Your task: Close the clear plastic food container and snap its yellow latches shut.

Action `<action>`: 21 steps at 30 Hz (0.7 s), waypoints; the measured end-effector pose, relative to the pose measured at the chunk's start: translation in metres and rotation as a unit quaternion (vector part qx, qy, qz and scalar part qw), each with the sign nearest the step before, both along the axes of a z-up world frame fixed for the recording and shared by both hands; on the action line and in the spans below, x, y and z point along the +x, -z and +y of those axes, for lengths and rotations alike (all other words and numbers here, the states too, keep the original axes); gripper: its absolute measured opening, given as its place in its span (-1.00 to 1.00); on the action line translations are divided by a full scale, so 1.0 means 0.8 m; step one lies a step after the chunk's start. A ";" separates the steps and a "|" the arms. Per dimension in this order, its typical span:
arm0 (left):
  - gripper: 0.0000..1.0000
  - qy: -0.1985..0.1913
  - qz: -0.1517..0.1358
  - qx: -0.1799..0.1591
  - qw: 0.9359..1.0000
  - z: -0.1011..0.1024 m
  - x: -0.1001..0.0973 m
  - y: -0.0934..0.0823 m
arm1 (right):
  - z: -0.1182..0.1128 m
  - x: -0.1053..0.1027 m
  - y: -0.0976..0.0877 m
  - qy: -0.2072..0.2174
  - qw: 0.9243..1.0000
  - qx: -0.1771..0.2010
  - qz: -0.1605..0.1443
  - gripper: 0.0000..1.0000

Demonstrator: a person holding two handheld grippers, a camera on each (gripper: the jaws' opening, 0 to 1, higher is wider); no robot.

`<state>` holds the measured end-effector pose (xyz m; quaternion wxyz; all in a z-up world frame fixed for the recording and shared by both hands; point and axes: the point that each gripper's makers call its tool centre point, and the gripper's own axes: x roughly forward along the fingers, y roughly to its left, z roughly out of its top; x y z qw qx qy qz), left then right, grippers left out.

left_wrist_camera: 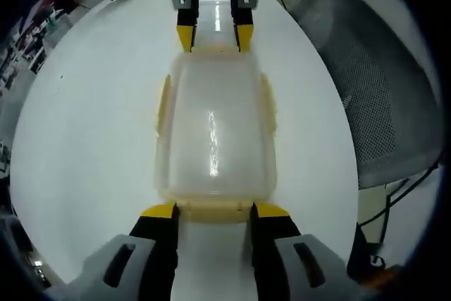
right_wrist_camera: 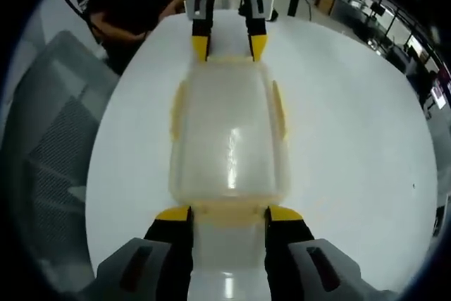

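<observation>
Left gripper view and right gripper view: container lies between two facing grippers

Left gripper view shows the container point(left_wrist_camera: 215, 139) in the middle of the frame, on the white table point(left_wrist_camera: 84, 139), with its lid already down on it. The long axis of the container runs from the bottom of the frame to the top, straight away from the left gripper point(left_wrist_camera: 215, 211). Its jaws stand apart, released, and their yellow tips sit at the two corners of the near short end, just at the near latch point(left_wrist_camera: 215, 209); whether they touch it I cannot tell. At the top of this frame the right gripper point(left_wrist_camera: 215, 37) comes in from the far side, also with jaws apart, its tips at the far short end.

In the right gripper view the same layout appears from the other end: the right gripper point(right_wrist_camera: 229, 215) is at the bottom, the container point(right_wrist_camera: 229, 139) in the middle, and the left gripper point(right_wrist_camera: 230, 47) at the top. Yellow side latches point(right_wrist_camera: 280, 111) show along both long edges.

Each gripper is equally near to its own end, and both point level along the table toward each other. I judge that the end latches come next, each one pressed by the gripper that faces it. A grey mesh chair point(left_wrist_camera: 373, 82) stands at the right of the left gripper view.
</observation>
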<state>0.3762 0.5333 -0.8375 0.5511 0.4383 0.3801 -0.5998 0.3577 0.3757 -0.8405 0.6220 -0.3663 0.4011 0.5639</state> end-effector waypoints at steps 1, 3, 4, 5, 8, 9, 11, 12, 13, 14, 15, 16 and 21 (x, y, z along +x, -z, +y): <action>-0.22 0.000 0.000 -0.001 1.000 0.000 0.000 0.000 | 0.000 0.000 0.000 0.001 1.000 0.001 0.000 -0.23; -0.22 -0.002 0.001 -0.004 1.000 0.001 0.001 0.000 | 0.000 0.000 0.000 0.001 1.000 0.002 -0.001 -0.23; -0.22 -0.002 0.001 -0.006 1.000 0.001 0.000 0.000 | 0.000 0.000 0.000 0.001 1.000 0.001 -0.002 -0.23; -0.22 -0.003 0.000 -0.008 1.000 0.001 0.000 0.000 | 0.000 0.000 0.000 0.001 1.000 0.001 -0.002 -0.23; -0.22 -0.003 0.001 -0.008 1.000 0.001 0.001 0.000 | 0.001 0.000 0.000 0.001 1.000 -0.002 -0.003 -0.23; -0.22 -0.002 0.000 -0.008 1.000 0.001 0.001 0.000 | 0.000 0.000 0.000 0.000 1.000 -0.002 -0.003 -0.23; -0.22 -0.003 0.001 -0.008 1.000 0.000 0.001 0.000 | 0.000 0.001 0.000 -0.001 1.000 -0.004 -0.004 -0.23; -0.22 -0.003 0.001 -0.009 1.000 0.000 0.001 0.000 | 0.000 0.001 0.000 0.000 1.000 -0.004 -0.004 -0.23; -0.22 -0.004 0.001 -0.011 1.000 0.001 0.001 0.000 | 0.000 0.001 0.000 0.000 1.000 -0.004 -0.004 -0.23; -0.22 -0.004 0.001 -0.012 1.000 0.001 0.001 0.000 | 0.000 0.001 0.000 -0.001 1.000 -0.004 -0.005 -0.23; -0.21 -0.004 0.002 -0.012 1.000 0.001 0.001 0.000 | 0.000 0.001 0.000 -0.001 1.000 -0.005 -0.005 -0.23; -0.21 -0.004 0.001 -0.013 1.000 0.001 0.002 0.000 | 0.000 0.001 0.000 -0.002 1.000 -0.007 -0.007 -0.23; -0.21 -0.008 0.005 -0.007 1.000 0.001 0.003 -0.001 | 0.001 0.003 -0.001 -0.005 1.000 -0.012 -0.009 -0.23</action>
